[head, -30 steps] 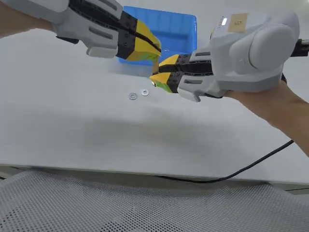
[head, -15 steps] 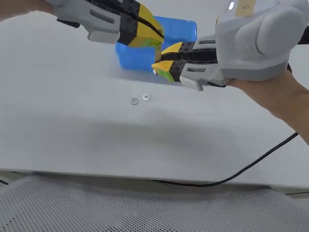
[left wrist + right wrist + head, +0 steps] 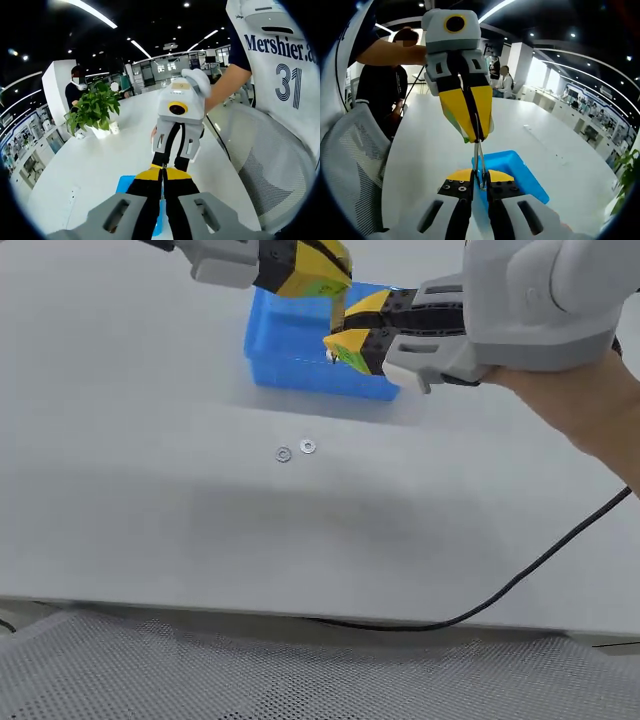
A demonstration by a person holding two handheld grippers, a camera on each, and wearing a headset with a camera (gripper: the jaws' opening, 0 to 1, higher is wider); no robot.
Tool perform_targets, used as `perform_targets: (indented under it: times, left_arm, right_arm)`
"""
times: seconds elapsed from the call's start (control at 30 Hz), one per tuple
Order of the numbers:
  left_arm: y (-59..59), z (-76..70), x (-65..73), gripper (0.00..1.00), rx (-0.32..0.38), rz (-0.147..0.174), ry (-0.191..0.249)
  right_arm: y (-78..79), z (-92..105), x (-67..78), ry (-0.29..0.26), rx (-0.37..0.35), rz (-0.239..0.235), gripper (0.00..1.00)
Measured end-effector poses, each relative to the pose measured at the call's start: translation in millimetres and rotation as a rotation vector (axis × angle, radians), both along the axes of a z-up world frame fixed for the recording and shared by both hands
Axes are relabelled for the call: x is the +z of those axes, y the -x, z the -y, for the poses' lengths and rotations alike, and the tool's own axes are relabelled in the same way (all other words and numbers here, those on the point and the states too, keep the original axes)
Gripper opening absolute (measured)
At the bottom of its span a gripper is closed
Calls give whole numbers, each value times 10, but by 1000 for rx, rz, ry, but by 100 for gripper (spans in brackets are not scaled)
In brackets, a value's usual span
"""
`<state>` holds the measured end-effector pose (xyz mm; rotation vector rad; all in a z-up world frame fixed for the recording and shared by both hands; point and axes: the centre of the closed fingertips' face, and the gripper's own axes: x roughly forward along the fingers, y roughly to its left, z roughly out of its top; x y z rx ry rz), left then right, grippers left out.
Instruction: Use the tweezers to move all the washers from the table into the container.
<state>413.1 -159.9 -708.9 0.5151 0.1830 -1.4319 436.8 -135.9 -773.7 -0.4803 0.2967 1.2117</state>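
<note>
Two small steel washers [image 3: 284, 454] [image 3: 308, 446] lie side by side on the white table, in front of the blue container [image 3: 290, 372]. Above the container's front wall my left gripper [image 3: 340, 268] is shut on slim metal tweezers [image 3: 336, 312], which hang down into my right gripper [image 3: 335, 348]. In the right gripper view the tweezers [image 3: 478, 140] run from the left gripper's yellow jaws into my right gripper [image 3: 480, 181], whose jaws are closed on their lower end above the container [image 3: 520, 175]. A small shiny bit shows at the tip; I cannot tell if it is a washer. My left gripper [image 3: 162, 172] faces the right one.
A black cable [image 3: 520, 575] trails over the table's front right edge. A perforated grey chair back [image 3: 300, 680] sits below the near edge. In the left gripper view a potted plant [image 3: 92, 107] stands far down the table, with people beyond.
Both grippers, still joined at the tweezers, have moved away from the two washers and now hang over the container's front wall. The washers have stayed put.
</note>
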Motion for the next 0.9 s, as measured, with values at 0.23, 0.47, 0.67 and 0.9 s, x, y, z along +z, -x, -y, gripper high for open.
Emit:
perform_targets:
  times: [0.23,0.47,0.67,0.9]
  left_arm:
    - [-122,45,29,3,-10,24,-5]
    - [-317,86,-100,3,1,10,9]
    - [-461,61,-253,3,30,-20,28]
    - [-498,50,-358,3,38,-37,29]
  right_arm:
    - [-144,10,33,-13,-9,13,10]
    - [-270,6,-110,3,-21,8,10]
    - [-318,32,-192,17,-42,-8,11]
    - [-370,2,-321,27,-44,-25,11]
